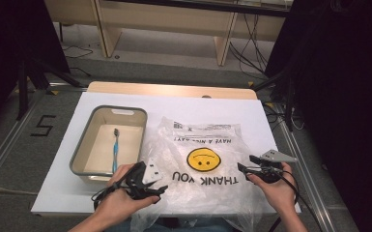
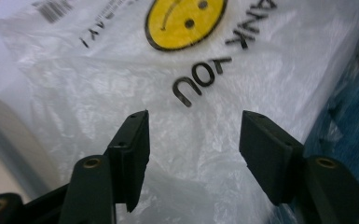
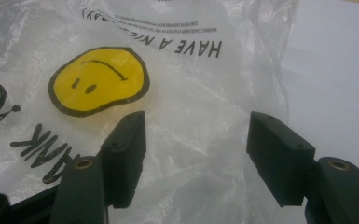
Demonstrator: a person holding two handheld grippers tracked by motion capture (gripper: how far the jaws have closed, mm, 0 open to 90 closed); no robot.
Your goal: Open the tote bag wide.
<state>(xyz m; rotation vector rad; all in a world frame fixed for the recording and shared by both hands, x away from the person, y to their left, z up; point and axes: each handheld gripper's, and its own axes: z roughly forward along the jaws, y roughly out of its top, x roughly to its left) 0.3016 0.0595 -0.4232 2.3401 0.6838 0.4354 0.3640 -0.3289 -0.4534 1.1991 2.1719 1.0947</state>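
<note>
A crinkled clear plastic bag (image 1: 200, 140) with a yellow smiley face (image 1: 203, 159) and black "THANK YOU" lettering lies flat on the white table cover (image 1: 125, 99). My left gripper (image 1: 155, 186) hovers at the bag's near left corner. Its jaws stand open over the plastic (image 2: 121, 70), with nothing pinched between them (image 2: 193, 140). My right gripper (image 1: 245, 163) sits at the bag's right edge and points left. It is open too (image 3: 196, 140), above the bag (image 3: 205, 93) near the smiley. A blue toothbrush (image 1: 115, 150) lies in a grey-rimmed bin (image 1: 77, 154) to the left of the bag.
The bin's pale rim (image 2: 9, 126) runs close beside my left gripper. The white cover ends at the table's near edge by my hands. Beyond the far edge are wooden furniture legs (image 1: 108, 38) and cables on the floor. A dark curtain hangs at the right.
</note>
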